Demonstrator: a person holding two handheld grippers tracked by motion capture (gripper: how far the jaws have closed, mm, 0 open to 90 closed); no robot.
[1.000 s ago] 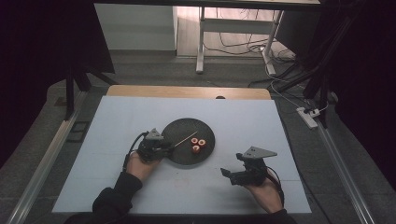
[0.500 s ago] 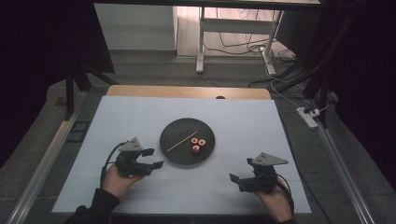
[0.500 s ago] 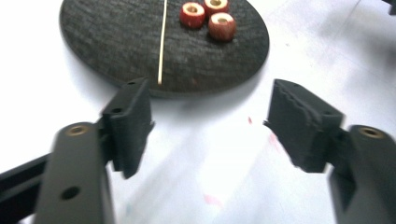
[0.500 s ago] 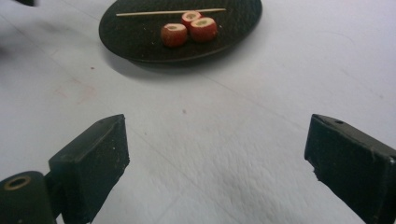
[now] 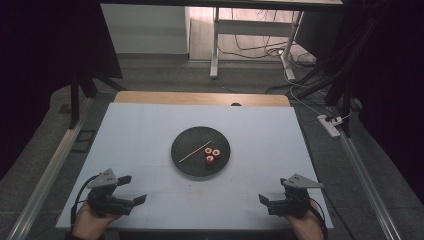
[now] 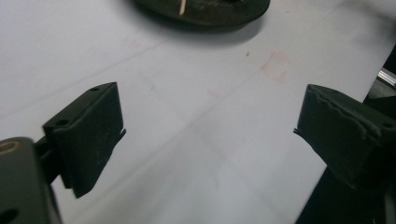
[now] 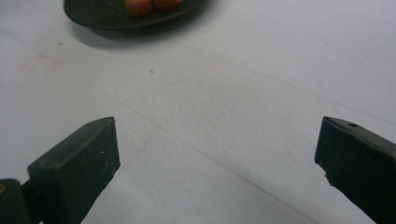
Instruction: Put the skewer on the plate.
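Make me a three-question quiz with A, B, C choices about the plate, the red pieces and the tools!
1. Where is the stick?
A on the plate
B on the floor
C in a tool

2. How many red pieces are there?
A one
B three
C six

3. How are the left tool and right tool?
A both open
B both shut
C one holds the stick

Answers:
1 A, the stick lies across the dark plate.
2 B, three red pieces sit together on it.
3 A, both tools' jaws stand wide with nothing between.

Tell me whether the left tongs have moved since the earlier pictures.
Yes. The left tongs were at the black plate's left rim a second ago; now they sit well away from it, near the table's near-left corner, open and empty.
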